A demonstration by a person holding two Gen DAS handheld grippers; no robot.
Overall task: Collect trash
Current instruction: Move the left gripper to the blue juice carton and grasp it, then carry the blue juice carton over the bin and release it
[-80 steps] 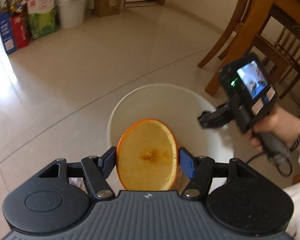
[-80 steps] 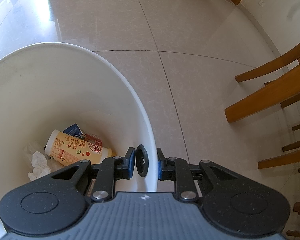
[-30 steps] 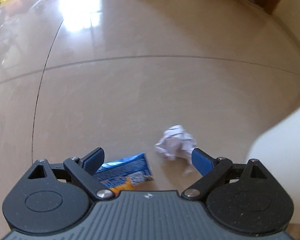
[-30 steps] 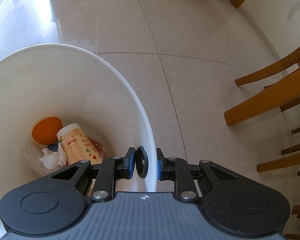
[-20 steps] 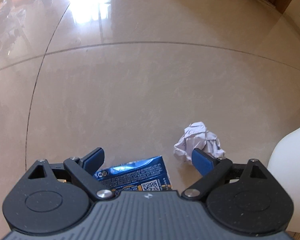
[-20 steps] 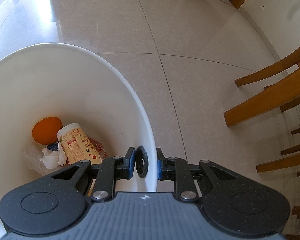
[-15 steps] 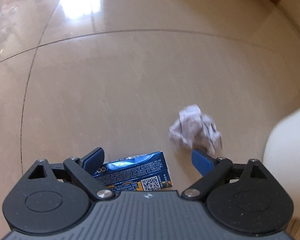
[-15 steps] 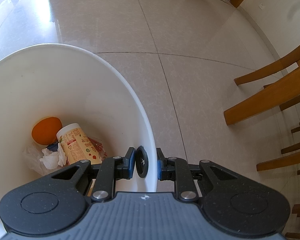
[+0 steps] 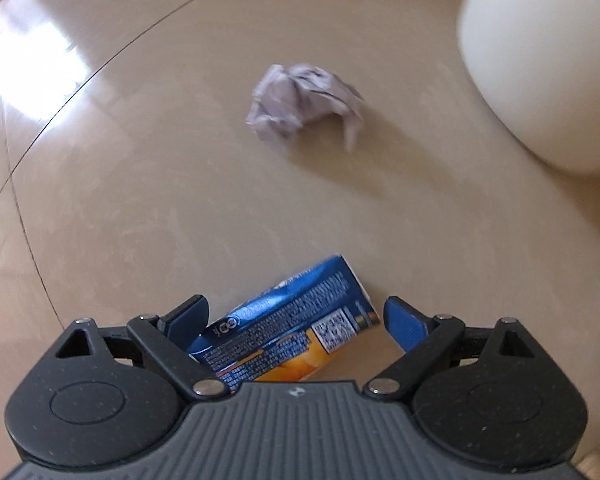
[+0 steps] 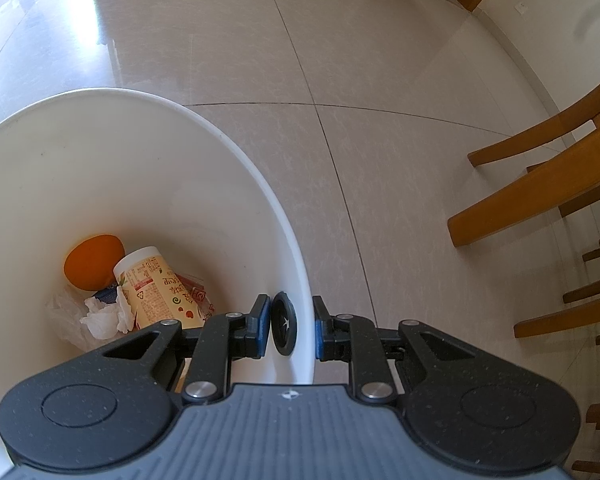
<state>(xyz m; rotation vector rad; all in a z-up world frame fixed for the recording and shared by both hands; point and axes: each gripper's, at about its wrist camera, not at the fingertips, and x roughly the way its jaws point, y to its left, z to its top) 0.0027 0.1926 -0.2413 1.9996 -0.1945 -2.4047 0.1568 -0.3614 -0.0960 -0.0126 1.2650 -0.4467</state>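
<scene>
Carton [image 9: 288, 320] flat on floor [image 9: 140, 200], between our left gripper [image 9: 296, 316] jaws: wide open, not touching. We judge it light, crushable, slick; take across narrow sides. Paper ball [image 9: 304, 100] beyond. Right gripper [image 10: 288, 326] clamped on bin [image 10: 236, 168] rim.

QR code and fine print on blue carton [image 9: 288, 320], unreadable; Chinese characters on cup [image 10: 156, 288] in bin, illegible.

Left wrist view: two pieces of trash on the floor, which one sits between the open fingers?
The blue carton, lying flat between the left gripper fingers. The crumpled paper ball lies farther ahead, nearer the white bin.
</scene>
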